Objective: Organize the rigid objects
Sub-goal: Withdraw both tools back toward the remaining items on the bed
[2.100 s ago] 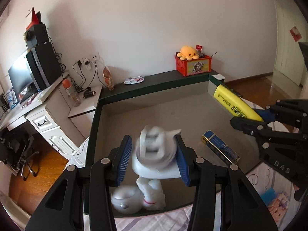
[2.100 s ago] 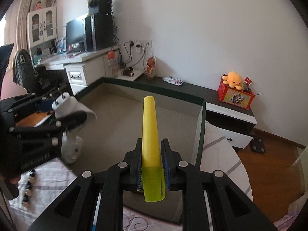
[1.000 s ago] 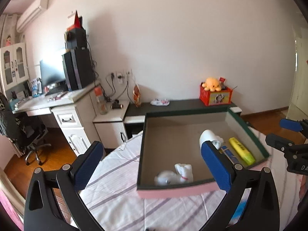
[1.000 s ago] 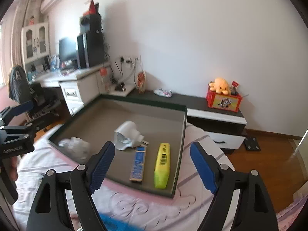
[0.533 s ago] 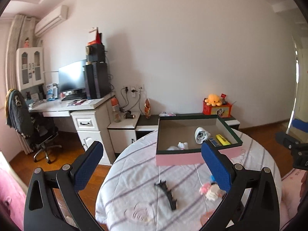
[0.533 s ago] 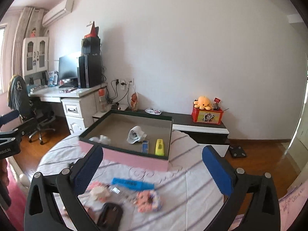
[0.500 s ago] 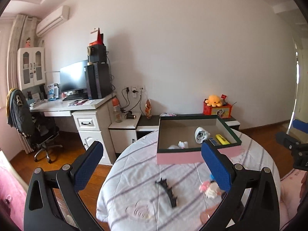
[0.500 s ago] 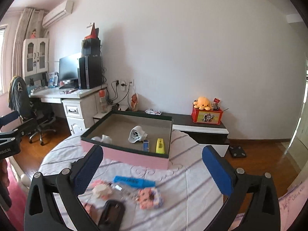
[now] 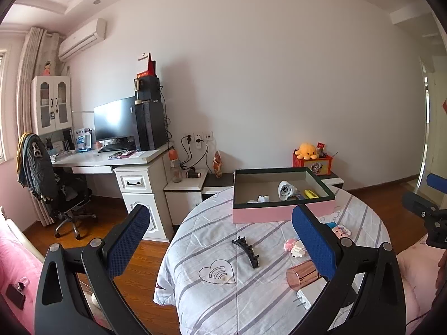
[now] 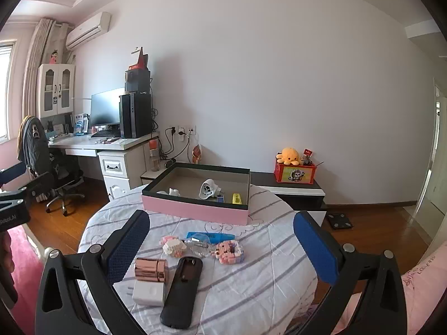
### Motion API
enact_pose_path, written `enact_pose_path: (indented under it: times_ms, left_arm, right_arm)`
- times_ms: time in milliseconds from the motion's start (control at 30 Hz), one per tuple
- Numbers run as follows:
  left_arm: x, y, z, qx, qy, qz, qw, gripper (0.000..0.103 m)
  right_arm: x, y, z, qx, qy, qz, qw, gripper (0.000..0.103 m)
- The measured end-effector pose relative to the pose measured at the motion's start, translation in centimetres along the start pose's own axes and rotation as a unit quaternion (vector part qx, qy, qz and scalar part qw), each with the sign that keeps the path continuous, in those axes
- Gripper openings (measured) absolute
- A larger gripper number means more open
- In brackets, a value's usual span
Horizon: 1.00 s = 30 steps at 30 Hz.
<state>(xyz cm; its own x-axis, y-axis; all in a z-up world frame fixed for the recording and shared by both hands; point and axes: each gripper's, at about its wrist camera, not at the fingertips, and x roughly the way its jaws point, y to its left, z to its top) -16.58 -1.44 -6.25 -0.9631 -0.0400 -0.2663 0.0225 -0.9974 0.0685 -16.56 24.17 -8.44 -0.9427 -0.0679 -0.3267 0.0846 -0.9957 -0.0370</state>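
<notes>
As we pull back from pink box (image 10: 195,209), plug and highlighter now inside, both grippers' fingers (image 9: 313,240) (image 10: 313,243) apart, empty; table (image 10: 251,279) clutter remains.

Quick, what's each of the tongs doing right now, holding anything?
Left tongs: open wide, holding nothing.
Right tongs: open wide, holding nothing, jaws just opened further.

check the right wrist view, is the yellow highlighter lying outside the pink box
No, the yellow highlighter lies inside the pink box, near its right wall.
</notes>
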Motion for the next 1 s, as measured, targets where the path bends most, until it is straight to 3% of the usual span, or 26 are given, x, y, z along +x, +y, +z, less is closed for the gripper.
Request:
enact_pose_path:
  times_ms: [400, 667, 1000]
  left_arm:
    - [-0.8, 0.3, -1.1, 0.004, 0.006, -0.006, 1.0000, 0.103]
    - [1.8, -0.2, -3.0, 0.011, 0.047, -0.008, 0.9988, 0.103]
    - [5.0, -4.0, -5.5, 0.018, 0.091, -0.042, 0.9948, 0.103]
  right_arm:
    - [-1.4, 0.3, -1.7, -0.001, 0.013, -0.006, 1.000, 0.103]
    - [2.2, 0.5, -4.5, 0.002, 0.072, -0.005, 0.997, 0.103]
    - [5.1, -0.8, -6.9, 0.013, 0.111, -0.010, 0.994, 0.103]
